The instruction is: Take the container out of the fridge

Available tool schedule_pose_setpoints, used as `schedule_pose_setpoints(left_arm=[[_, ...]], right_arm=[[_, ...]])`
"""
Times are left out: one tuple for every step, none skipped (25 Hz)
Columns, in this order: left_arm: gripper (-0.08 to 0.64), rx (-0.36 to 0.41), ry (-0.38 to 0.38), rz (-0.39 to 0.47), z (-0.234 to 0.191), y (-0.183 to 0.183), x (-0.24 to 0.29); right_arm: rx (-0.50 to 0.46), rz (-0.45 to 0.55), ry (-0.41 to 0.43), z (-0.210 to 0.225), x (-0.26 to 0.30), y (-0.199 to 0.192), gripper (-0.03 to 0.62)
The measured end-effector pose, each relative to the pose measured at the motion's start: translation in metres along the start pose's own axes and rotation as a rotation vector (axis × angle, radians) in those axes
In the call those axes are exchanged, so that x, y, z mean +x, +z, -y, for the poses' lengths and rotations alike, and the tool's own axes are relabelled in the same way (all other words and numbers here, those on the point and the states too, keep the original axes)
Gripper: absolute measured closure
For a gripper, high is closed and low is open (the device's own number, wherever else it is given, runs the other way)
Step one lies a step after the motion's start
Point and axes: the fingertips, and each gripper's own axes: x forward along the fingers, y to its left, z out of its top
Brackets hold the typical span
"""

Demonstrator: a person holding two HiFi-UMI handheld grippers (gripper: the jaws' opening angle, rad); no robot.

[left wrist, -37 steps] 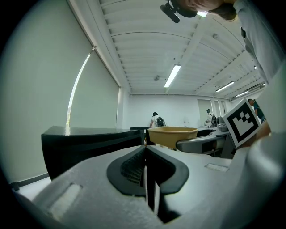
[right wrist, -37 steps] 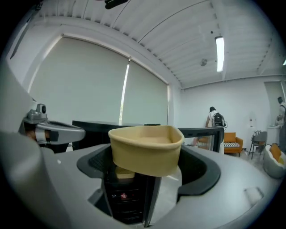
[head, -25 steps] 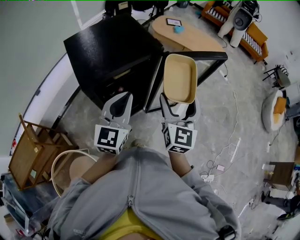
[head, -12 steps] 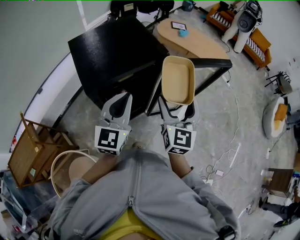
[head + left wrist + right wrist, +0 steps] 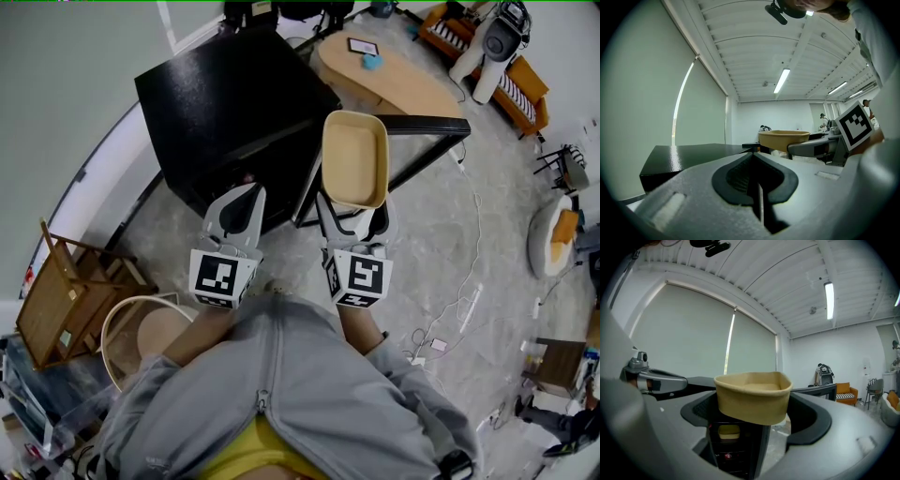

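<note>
Hardly shifted since before, my right gripper (image 5: pixel 352 217) pinches the tan container (image 5: pixel 355 157) level outside the open fridge (image 5: pixel 234 94), keeping it untipped; my left gripper (image 5: pixel 240 208) rests pressed together.

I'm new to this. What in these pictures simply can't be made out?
- Head view: the inside of the fridge, hidden under its own black top.
- Right gripper view: that inside is dim and partly blocked by the container; the red items there are too small to name.
- Head view: where the right gripper grips, covered by the container.
- Left gripper view: everything low down, blocked by the shut left gripper.
</note>
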Motion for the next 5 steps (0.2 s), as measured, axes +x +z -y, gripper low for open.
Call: schedule_pose_setpoints(left_arm=[[0.555,-0.001,-0.001,-0.001,0.0013,-0.0005,0.0009],[0.555,-0.003,-0.003,-0.002,0.0029,-0.0010,0.0022],[0.554,-0.004,-0.006,-0.003,0.0046,-0.0013,0.0036],[0.555,-0.005,-0.008,-0.003,0.0062,-0.0016,0.0051],[0.555,-0.005,-0.010,-0.004,0.0076,-0.0018,0.0066]], right_arm=[[0.000,-0.002,0.002,0.0008,0.0000,-0.0011,0.137],[0.000,-0.004,0.005,0.0019,0.0000,-0.0019,0.137],[0.000,-0.006,0.007,0.0032,0.0001,-0.0025,0.137],[-0.001,-0.007,0.008,0.0045,0.0003,-0.0029,0.137],[-0.001,-0.008,0.010,0.0058,0.0005,-0.0033,0.135]])
